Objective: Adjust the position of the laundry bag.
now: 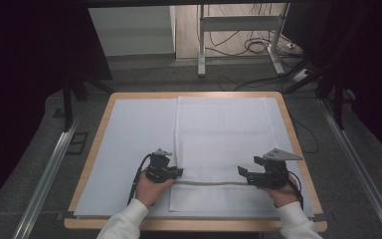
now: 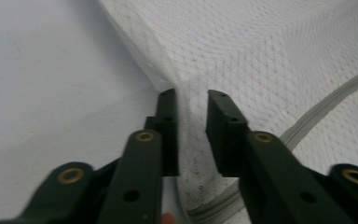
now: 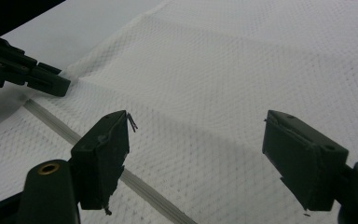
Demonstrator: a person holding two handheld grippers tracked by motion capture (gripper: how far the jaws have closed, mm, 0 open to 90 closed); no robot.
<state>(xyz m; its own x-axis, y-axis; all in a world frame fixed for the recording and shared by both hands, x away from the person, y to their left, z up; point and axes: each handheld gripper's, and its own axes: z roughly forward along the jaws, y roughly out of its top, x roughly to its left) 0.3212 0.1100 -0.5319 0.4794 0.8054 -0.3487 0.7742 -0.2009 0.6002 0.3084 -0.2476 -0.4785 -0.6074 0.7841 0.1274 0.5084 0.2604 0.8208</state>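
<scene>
Fingers of the left gripper (image 2: 191, 105) stand close together with a raised fold at the left edge of the white mesh cloth (image 1: 224, 134) pinched up between them; from the left gripper view I cannot tell for certain that the pads press on the fabric. Those of the right gripper (image 3: 196, 135) stand wide apart above the cloth, clasping nothing.

That cloth lies flat on the pale table cover (image 1: 129, 144), its long axis running away from the person. A grey hem band (image 1: 209, 183) crosses it from side to side near the front, and both grippers sit at this band: left gripper (image 1: 178, 172) at the cloth's left edge, right gripper (image 1: 242, 173) at its right edge, jaws pointing inward at each other.

My reading is that the near strip is being taken up for a fold. The right edge lies just beneath and ahead of the open right fingers (image 3: 103, 154), so that hand must drop and close before both lift together.
</scene>
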